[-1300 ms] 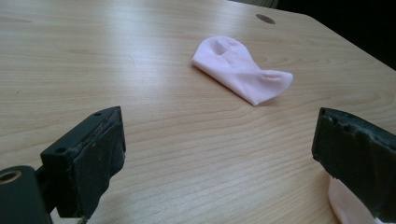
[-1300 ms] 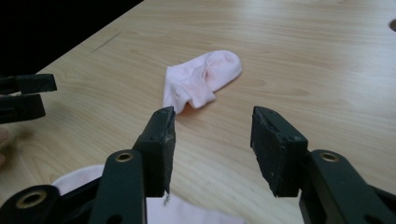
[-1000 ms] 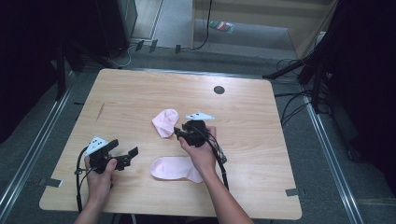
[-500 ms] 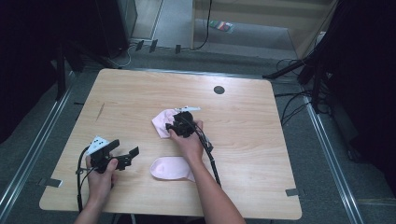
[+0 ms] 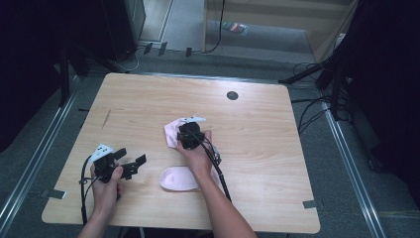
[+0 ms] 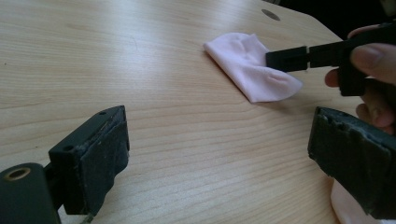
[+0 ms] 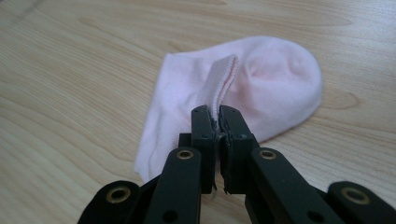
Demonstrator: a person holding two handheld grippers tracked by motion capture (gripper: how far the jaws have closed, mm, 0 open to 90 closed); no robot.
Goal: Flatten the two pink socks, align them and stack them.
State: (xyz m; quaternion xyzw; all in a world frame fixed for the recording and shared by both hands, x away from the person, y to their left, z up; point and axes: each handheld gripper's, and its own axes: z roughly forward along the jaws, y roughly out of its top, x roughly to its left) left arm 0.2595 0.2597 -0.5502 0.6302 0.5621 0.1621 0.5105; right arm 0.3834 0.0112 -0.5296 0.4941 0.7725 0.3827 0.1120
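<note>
Half-hidden pink sock (image 5: 171, 134) (under right tool (image 5: 184, 141))

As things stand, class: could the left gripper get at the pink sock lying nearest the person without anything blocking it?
Probably yes. The left gripper is open and points toward the near sock, with bare table between them. The right forearm lies over the sock's far side, but its near end is uncovered.

Wooden table (image 5: 277, 148). Two pink socks: one sock (image 5: 171, 133) near centre, a second sock (image 5: 174, 179) nearer the front edge. Dark round hole (image 5: 232, 95) beyond the first sock.
</note>
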